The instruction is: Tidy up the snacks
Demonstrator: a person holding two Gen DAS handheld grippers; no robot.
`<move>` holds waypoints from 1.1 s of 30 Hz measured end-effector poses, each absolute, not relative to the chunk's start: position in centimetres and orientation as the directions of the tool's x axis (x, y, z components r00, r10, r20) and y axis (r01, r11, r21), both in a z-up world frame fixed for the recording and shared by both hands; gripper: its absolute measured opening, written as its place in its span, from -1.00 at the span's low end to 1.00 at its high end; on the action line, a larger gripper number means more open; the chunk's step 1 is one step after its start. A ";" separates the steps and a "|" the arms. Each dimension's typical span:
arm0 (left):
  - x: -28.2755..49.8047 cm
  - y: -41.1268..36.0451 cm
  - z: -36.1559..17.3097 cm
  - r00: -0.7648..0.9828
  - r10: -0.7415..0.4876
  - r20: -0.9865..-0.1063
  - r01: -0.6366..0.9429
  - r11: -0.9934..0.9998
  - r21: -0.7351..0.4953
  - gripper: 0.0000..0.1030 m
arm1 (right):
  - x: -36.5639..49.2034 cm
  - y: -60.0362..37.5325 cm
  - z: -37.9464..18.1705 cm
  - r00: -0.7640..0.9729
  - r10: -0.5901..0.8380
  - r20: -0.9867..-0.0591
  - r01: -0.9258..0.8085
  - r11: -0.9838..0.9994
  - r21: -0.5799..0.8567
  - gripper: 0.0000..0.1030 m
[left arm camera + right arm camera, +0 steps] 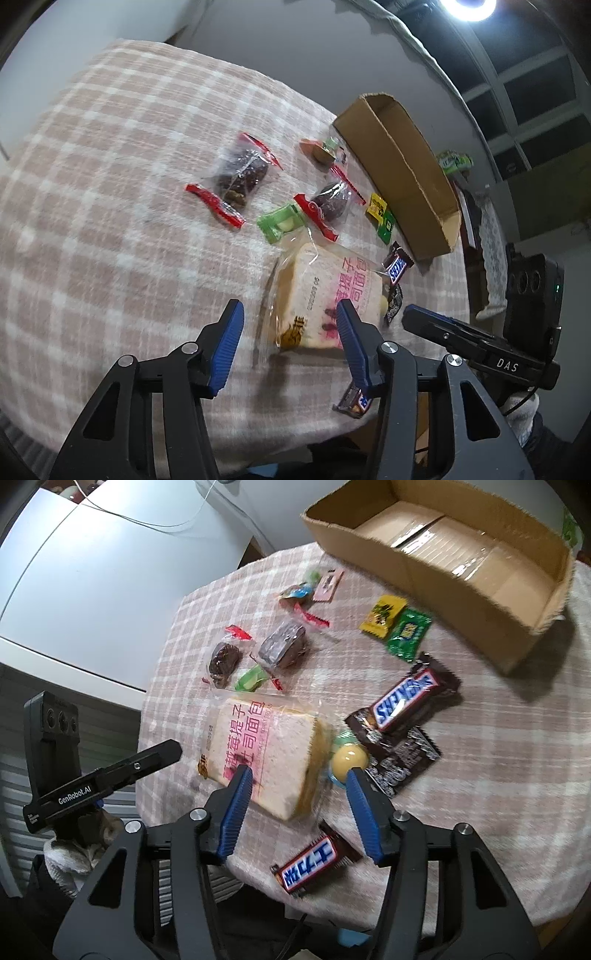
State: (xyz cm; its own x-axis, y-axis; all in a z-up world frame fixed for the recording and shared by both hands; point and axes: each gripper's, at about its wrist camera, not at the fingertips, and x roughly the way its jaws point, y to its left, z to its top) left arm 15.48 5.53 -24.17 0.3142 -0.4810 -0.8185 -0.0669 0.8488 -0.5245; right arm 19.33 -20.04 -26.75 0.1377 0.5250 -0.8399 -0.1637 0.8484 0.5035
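Observation:
A clear packet of sliced bread (325, 291) (266, 749) with pink print lies near the front of the checked tablecloth. My left gripper (289, 304) hovers over it, open, with nothing between its blue pads. My right gripper (299, 771) hangs open over the bread's right edge, beside a yellow ball candy (349, 758). Snickers bars (404, 698) (312, 862), a dark wrapper (402, 760), a green packet (282, 223), two dark cakes (236, 175) (330, 201) and yellow and green sachets (384, 614) (408, 631) lie scattered. The open cardboard box (399, 173) (424, 565) stands at the back right, with nothing inside.
The table edge (332, 912) runs just below the small Snickers bar. A few small wrapped snacks (325, 149) (295, 592) sit near the box's left end. A white appliance (92, 590) stands beyond the table's left side. A ring lamp (469, 5) shines at the top.

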 end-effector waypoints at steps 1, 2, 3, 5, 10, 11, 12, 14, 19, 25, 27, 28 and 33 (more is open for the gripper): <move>15.7 5.5 -24.3 0.308 -0.484 -0.819 -0.060 0.849 -0.524 -0.04 | 19.5 -19.9 -27.1 0.129 0.526 -0.841 -0.159 0.848 0.506 0.07; 15.9 5.4 -24.5 0.302 -0.487 -0.819 -0.056 0.849 -0.525 -0.04 | 19.7 -19.8 -27.5 0.120 0.529 -0.840 -0.151 0.846 0.511 0.07; 16.2 5.3 -24.7 0.299 -0.487 -0.821 -0.054 0.850 -0.524 -0.04 | 19.9 -19.7 -27.9 0.111 0.536 -0.837 -0.139 0.842 0.520 0.06; 16.4 5.2 -25.2 0.290 -0.489 -0.822 -0.054 0.850 -0.524 -0.07 | 20.2 -19.7 -28.4 0.095 0.555 -0.826 -0.125 0.830 0.543 -0.04; 16.8 4.8 -26.5 0.260 -0.501 -0.826 -0.056 0.846 -0.531 -0.18 | 20.9 -19.3 -28.8 0.070 0.568 -0.820 -0.122 0.821 0.558 -0.25; 16.8 4.6 -26.7 0.252 -0.504 -0.826 -0.053 0.845 -0.532 -0.19 | 21.0 -19.1 -28.9 0.064 0.568 -0.821 -0.125 0.821 0.558 -0.27; 16.9 4.4 -26.9 0.249 -0.511 -0.823 -0.049 0.842 -0.537 -0.19 | 21.1 -19.0 -28.9 0.062 0.565 -0.822 -0.128 0.822 0.555 -0.28; 17.0 3.9 -27.1 0.242 -0.524 -0.816 -0.042 0.835 -0.549 -0.19 | 21.1 -18.8 -28.8 0.060 0.566 -0.822 -0.138 0.820 0.555 -0.28; 16.9 3.0 -26.6 0.245 -0.509 -0.825 -0.015 0.849 -0.528 -0.19 | 21.3 -18.2 -28.2 0.063 0.559 -0.827 -0.141 0.825 0.547 -0.28; 16.5 2.4 -25.6 0.262 -0.490 -0.831 0.003 0.862 -0.508 -0.21 | 21.6 -18.1 -26.9 0.080 0.557 -0.827 -0.159 0.826 0.541 -0.28; 16.6 2.4 -25.1 0.274 -0.489 -0.828 0.002 0.861 -0.508 -0.21 | 21.7 -18.1 -26.4 0.082 0.561 -0.824 -0.160 0.823 0.545 -0.28; 16.6 2.4 -24.8 0.280 -0.489 -0.826 0.004 0.861 -0.508 -0.21 | 21.7 -18.2 -26.1 0.085 0.565 -0.821 -0.159 0.821 0.548 -0.28; 17.6 1.8 -22.6 0.321 -0.493 -0.809 0.036 0.860 -0.509 -0.21 | 22.5 -19.2 -23.4 0.131 0.573 -0.809 -0.166 0.817 0.552 -0.28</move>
